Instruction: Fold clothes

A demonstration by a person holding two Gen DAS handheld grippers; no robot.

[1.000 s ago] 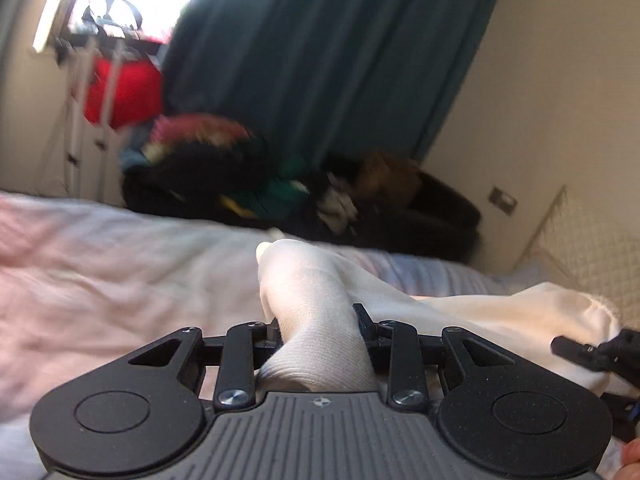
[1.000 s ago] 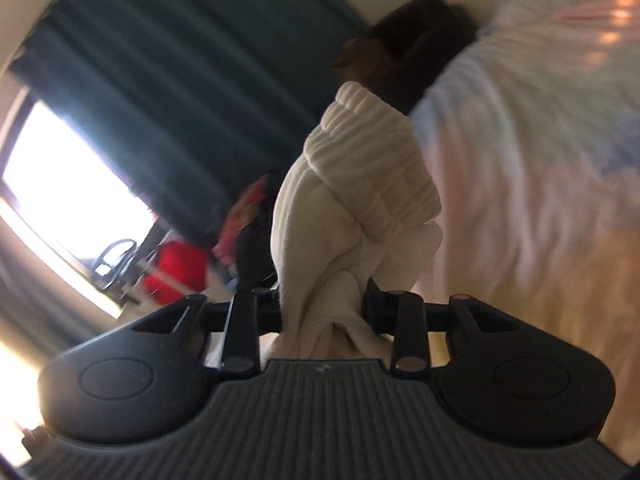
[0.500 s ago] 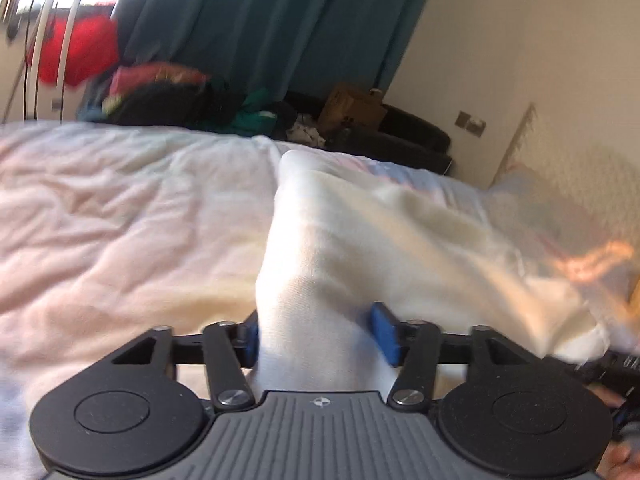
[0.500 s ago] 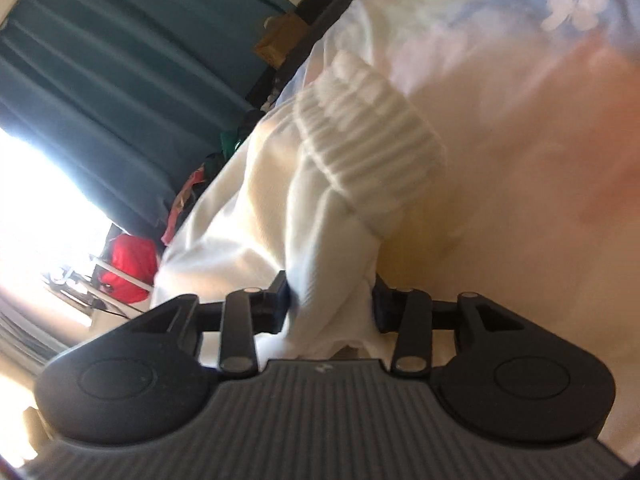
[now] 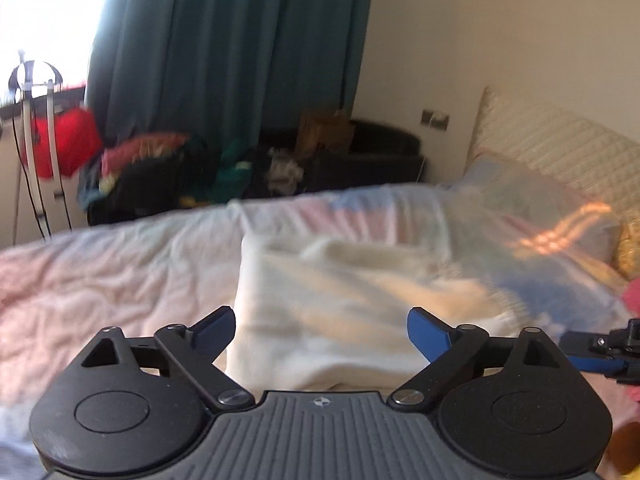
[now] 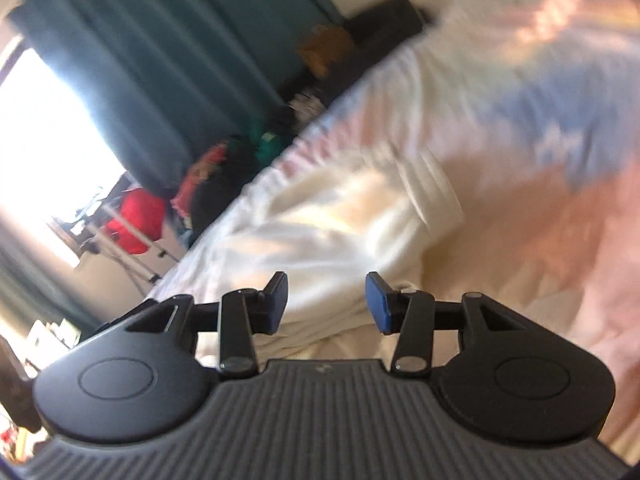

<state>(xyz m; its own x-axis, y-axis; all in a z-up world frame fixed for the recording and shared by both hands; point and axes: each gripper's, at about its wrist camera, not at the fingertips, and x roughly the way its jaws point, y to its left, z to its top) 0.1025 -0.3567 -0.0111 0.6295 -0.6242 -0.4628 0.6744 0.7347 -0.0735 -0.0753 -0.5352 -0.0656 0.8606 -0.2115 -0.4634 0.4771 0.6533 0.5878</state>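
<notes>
Item: cream-white soft knit garment with a ribbed cuff point(image 5: 332, 304), lying in a loose heap on the crumpled pink-and-blue pastel bedspread point(image 5: 100, 280), its near edge just ahead of both tools. Left gripper point(image 5: 320, 334): jaws spread wide, having just been opening; cloth lies in the gap but the blue pads point(image 5: 426, 330) press on nothing, so released. Right gripper point(image 6: 327, 304): jaws parted about halfway, fabric beneath and between, pads clear of it; also released, last change slight. Step judged: garment set down, re-grasp pending. Handling note: the knit looks limp and bunched, so the next pinch should probably take single edges or corners well apart and draw them flat before any fold; gathering several layers risks a lumpy crease. Background: dark teal curtain point(image 5: 240, 60).
</notes>
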